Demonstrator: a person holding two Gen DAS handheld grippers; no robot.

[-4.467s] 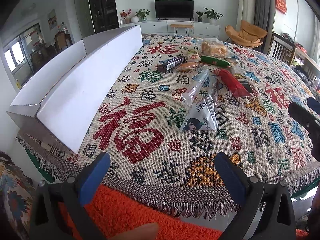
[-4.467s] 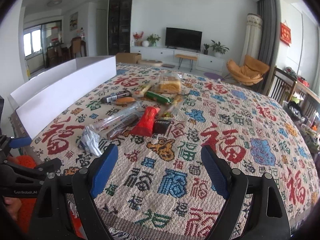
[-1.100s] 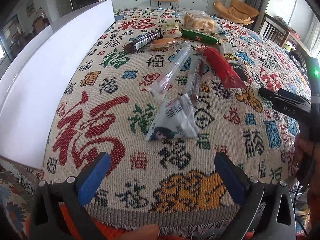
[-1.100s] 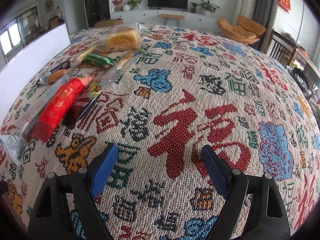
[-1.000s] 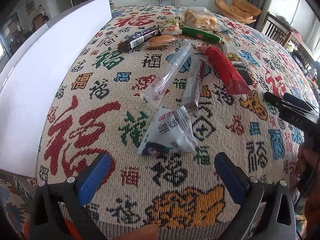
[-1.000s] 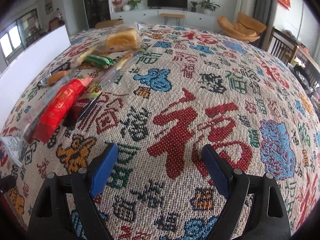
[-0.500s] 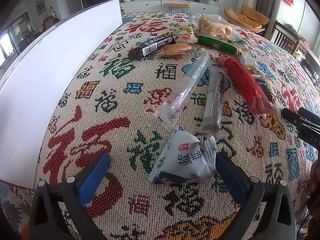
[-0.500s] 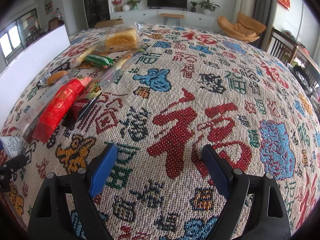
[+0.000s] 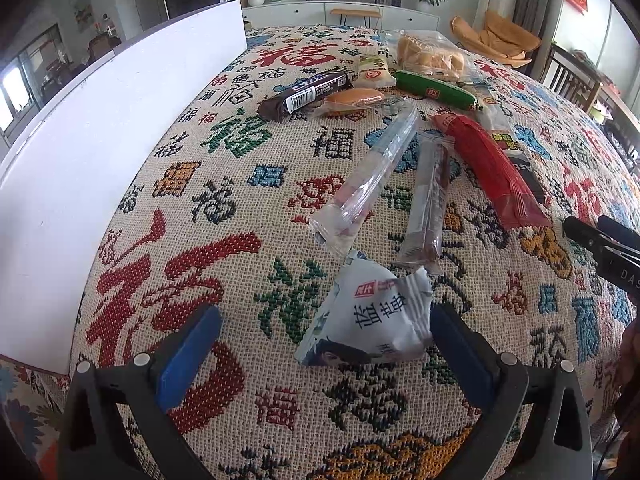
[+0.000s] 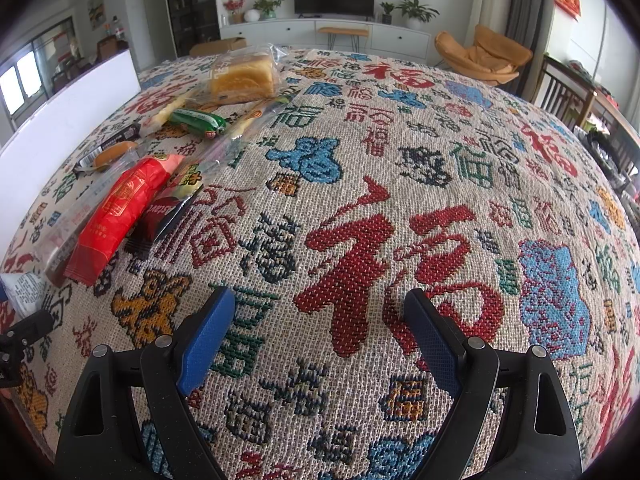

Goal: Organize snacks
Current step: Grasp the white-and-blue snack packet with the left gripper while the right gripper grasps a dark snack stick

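A white triangular snack packet (image 9: 370, 320) with blue print lies on the patterned tablecloth, just inside my open left gripper (image 9: 320, 344), close to its right finger. Beyond it lie a clear tube packet (image 9: 366, 176), a brown bar (image 9: 430, 200), a red packet (image 9: 490, 168), a dark chocolate bar (image 9: 306, 94), a small bun (image 9: 354, 100), a green sausage (image 9: 434, 90) and bagged bread (image 9: 432, 54). My right gripper (image 10: 320, 334) is open and empty over bare cloth, right of the red packet (image 10: 118, 216) and bread (image 10: 244, 76).
A long white open box (image 9: 100, 120) stands along the table's left edge; it also shows in the right wrist view (image 10: 64, 132). The other gripper's black tip (image 9: 600, 244) pokes in from the right. A living room with TV, chairs and cabinet lies behind.
My left gripper has moved forward over the table; the white triangular packet now sits between its fingers. The right gripper has barely moved.
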